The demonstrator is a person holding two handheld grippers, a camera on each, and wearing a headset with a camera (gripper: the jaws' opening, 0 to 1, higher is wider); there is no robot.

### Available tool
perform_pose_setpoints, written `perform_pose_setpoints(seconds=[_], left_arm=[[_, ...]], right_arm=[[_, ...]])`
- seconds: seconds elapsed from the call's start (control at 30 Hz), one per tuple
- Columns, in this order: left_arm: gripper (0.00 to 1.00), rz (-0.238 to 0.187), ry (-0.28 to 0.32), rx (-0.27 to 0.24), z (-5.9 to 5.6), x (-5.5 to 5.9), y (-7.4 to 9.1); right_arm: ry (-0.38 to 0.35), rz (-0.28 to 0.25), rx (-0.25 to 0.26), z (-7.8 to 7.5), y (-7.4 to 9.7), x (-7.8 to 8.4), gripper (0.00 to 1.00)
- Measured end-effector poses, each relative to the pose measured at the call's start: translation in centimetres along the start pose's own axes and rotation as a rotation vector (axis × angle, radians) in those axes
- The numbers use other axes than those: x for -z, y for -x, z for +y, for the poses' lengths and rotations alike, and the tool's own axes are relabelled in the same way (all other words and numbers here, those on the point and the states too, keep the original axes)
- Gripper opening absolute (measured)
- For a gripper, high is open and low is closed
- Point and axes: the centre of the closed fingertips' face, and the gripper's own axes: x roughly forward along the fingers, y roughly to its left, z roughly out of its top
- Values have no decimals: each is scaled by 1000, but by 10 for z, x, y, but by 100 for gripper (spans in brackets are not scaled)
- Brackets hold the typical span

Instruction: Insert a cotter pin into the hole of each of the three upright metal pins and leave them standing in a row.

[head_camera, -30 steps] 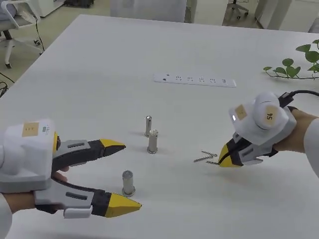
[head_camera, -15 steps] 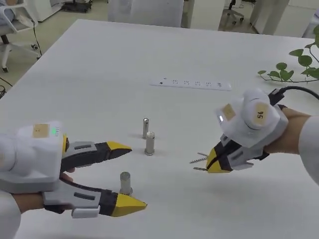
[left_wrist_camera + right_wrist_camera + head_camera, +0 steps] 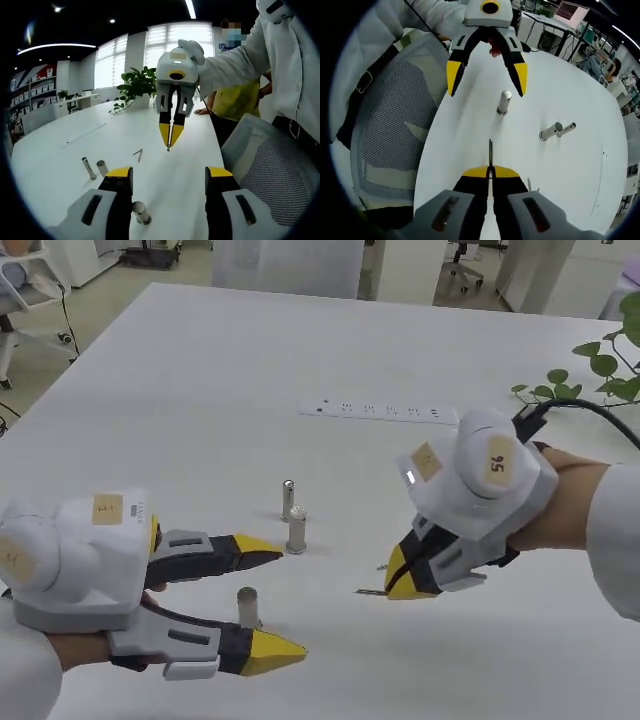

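The white tabletop (image 3: 200, 390) lies open around both tools. Its near edge runs close beneath the left gripper (image 3: 275, 600), and a grey mesh chair (image 3: 385, 140) stands past that edge. The left gripper's yellow-tipped fingers (image 3: 255, 545) are spread wide and hold nothing. A short silver upright metal pin (image 3: 247, 606) stands between them, touching neither. The right gripper (image 3: 398, 580) has its fingers pressed together on a thin steel cotter pin (image 3: 368, 591), which juts past the tips toward the left gripper. A second metal pin (image 3: 288, 498) and a third metal pin (image 3: 297, 528) stand close together beyond the left fingertips; their holes are too small to make out. Spare cotter pins (image 3: 138, 154) lie behind the right fingers, mostly hidden in the head view. Farther off lie a white power strip (image 3: 378, 411) and a leafy green plant (image 3: 600, 370), cut off at the side.
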Motion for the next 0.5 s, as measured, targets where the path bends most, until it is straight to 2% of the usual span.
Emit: perform_pose_setpoints(seconds=[0.13,0.27,0.5], left_arm=[[48,2,-15,-5,-1,-2,-2],[38,19,-58,-11,-3,-3,-6],[34,17,-86,4,-8,-7,-10]], right_arm=[[-3,-8,-3,2,2,-9,2],[-20,-7,-12,7,2,-17,2],[-14,1,-20,11,2,-25,2]])
